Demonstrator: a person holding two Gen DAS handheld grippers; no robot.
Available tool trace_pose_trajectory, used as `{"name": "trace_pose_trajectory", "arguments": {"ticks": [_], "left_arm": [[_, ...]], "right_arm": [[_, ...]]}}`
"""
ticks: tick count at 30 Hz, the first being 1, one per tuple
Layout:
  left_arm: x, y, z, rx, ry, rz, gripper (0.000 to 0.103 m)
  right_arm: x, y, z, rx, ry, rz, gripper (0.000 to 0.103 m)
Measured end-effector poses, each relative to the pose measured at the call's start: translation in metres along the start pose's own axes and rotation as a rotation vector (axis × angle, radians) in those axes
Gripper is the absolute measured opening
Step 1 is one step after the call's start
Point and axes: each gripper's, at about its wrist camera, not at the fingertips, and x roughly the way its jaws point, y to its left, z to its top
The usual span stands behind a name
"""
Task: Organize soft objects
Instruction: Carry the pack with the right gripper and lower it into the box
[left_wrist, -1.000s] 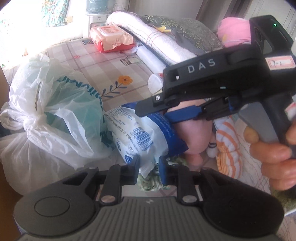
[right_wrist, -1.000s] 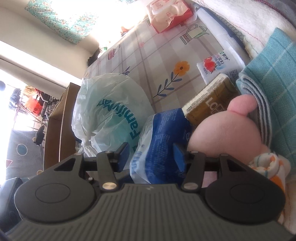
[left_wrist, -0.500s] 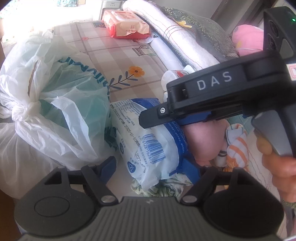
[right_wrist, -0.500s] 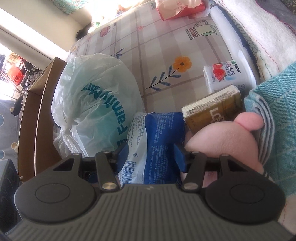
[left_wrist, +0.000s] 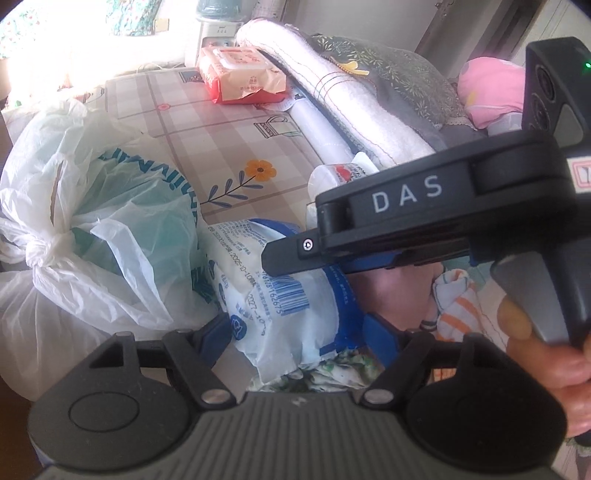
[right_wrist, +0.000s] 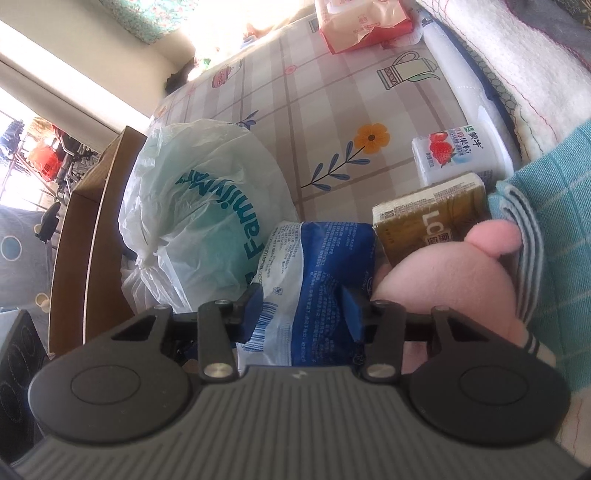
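A blue and white plastic package (left_wrist: 266, 295) lies on the patterned tablecloth between a knotted white plastic bag (left_wrist: 110, 221) and a pink plush toy (left_wrist: 391, 295). My left gripper (left_wrist: 297, 332) straddles the package's near end. Its jaws stand wide and are closing, the pads just clear of the wrap. My right gripper (left_wrist: 295, 266) reaches in from the right over the same package. In the right wrist view the right gripper (right_wrist: 303, 310) is closing, with both blue pads pinching the package (right_wrist: 321, 258). The plush toy (right_wrist: 443, 280) touches its right finger.
A brown carton (right_wrist: 432, 218) and a strawberry drink carton (right_wrist: 454, 155) stand behind the package. A teal towel (right_wrist: 554, 221), a rolled white towel (left_wrist: 351, 96) and a red wipes pack (left_wrist: 240, 74) lie around. A cardboard box (right_wrist: 85, 221) flanks the bag (right_wrist: 207, 206). A striped cloth (left_wrist: 458, 299) lies by the plush.
My left gripper went from nearly shut to wide, its fingers now on either side of the package. The right gripper's pads moved inward onto the package.
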Motion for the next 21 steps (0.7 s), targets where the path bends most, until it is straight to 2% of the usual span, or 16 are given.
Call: {"name": "trace_pose_trajectory", "arguments": {"ticks": [10, 17, 21], "left_arm": [[-0.059, -0.023, 0.004, 0.065, -0.145, -0.011, 0.079], [-0.109, -0.018, 0.006, 0.073, -0.255, 0.001, 0.079], [-0.144, 0.000, 0.003, 0.044, -0.314, 0.044, 0.079]], "right_arm": [[-0.056, 0.024, -0.008, -0.005, -0.123, 0.049, 0.045], [-0.089, 0.068, -0.007, -0.075, -0.204, 0.068, 0.045], [-0.093, 0.112, -0.004, -0.143, -0.226, 0.109, 0.045]]}}
